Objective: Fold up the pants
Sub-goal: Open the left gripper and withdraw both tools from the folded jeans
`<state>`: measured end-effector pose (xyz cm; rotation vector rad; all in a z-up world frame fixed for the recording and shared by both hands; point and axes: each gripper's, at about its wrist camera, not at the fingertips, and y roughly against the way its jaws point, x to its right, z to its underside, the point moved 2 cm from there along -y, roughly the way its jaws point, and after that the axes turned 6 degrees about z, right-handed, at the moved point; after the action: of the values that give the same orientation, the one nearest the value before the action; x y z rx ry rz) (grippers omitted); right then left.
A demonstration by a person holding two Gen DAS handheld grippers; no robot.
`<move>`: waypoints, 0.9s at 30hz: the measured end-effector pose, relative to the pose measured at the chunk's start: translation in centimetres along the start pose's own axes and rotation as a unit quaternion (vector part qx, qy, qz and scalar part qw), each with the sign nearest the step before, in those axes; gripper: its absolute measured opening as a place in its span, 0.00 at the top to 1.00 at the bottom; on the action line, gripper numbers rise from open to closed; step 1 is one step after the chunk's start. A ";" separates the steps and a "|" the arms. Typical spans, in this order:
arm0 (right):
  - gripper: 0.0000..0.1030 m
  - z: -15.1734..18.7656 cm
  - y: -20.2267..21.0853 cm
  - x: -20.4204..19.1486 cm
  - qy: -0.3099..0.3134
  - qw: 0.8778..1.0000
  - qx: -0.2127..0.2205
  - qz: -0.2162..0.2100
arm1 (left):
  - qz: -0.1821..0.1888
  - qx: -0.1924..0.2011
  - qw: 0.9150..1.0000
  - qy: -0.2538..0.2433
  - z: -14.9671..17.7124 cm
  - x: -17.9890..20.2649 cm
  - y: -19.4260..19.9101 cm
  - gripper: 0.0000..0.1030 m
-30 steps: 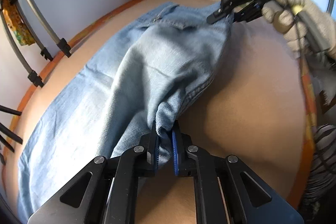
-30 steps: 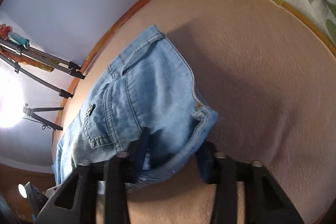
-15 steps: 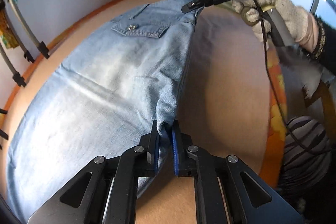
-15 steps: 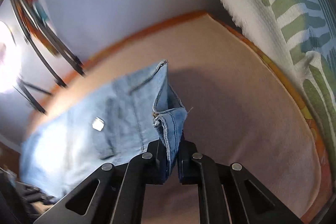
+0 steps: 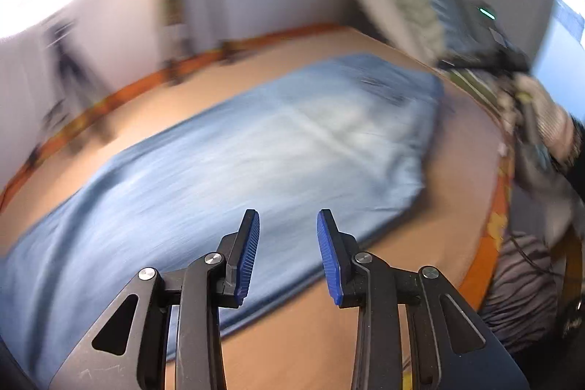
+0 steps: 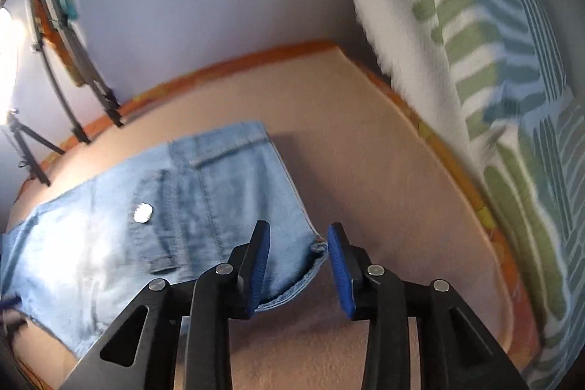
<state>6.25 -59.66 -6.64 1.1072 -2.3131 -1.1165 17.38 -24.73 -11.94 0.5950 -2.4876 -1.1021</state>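
Two grippers, both empty right now: your left gripper (image 5: 288,253) has its blue ribbed pads parted with nothing between them, having just been opening, and the right gripper (image 6: 298,264) has also just opened, jaws standing apart with the waistband corner lying under the gap but not pinched. The light-blue denim pants (image 5: 234,170) lie flat on the peach-coloured padded table (image 6: 365,148), already doubled leg over leg by the look of it. I'd guess they handle like any jeans: soft and floppy, fairly heavy for cloth, not slippery and nothing to break, so they'll sag hard from whatever you lift. Best holds are probably the thick stitched bits, the waistband corners and the hems, where the pads bite on layers instead of one thin sheet. The long axis runs from the waistband (image 6: 234,134) near the striped green-and-white pillow (image 6: 493,68) end, out toward the legs on your left; the back pocket with the small metal tag (image 6: 143,212) faces up. The left view is blurred, so I can't make out the hems.
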 end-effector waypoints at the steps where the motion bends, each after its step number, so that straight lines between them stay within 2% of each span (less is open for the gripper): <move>1: 0.66 -0.1 0.8 -0.6 0.006 1.000 0.005 -0.007 | -0.015 0.006 1.000 0.018 0.4 -1.5 0.9 0.70; 5: 0.65 -0.6 3.1 -3.7 0.038 0.998 0.022 -0.049 | -0.072 0.027 0.995 0.064 3.0 -6.1 4.8 0.70; 11: 0.63 -0.8 6.1 -11.1 0.109 0.986 0.046 -0.120 | -0.145 0.046 0.980 0.128 7.0 -12.4 10.0 0.70; 14: 0.61 -0.7 7.1 -15.4 0.150 0.975 0.057 -0.153 | -0.180 0.057 0.969 0.158 8.7 -15.9 12.4 0.70; 17: 0.54 -0.5 7.5 -19.4 0.184 0.966 0.064 -0.172 | -0.212 0.070 0.957 0.187 10.4 -19.9 14.9 0.65; 21: 0.50 0.0 6.9 -24.2 0.220 0.955 0.061 -0.190 | -0.253 0.076 0.942 0.207 12.0 -24.9 16.7 0.62; 25: 0.50 1.1 5.3 -28.7 0.257 0.945 0.048 -0.199 | -0.271 0.080 0.926 0.250 14.1 -30.7 17.7 0.59; 27: 0.50 1.4 4.2 -30.4 0.269 0.941 0.039 -0.201 | -0.268 0.085 0.920 0.275 14.9 -33.7 17.7 0.55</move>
<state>22.64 -33.86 -3.44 1.7199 -1.7573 -0.7153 34.82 12.21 -12.91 1.4745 -1.9716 -0.7318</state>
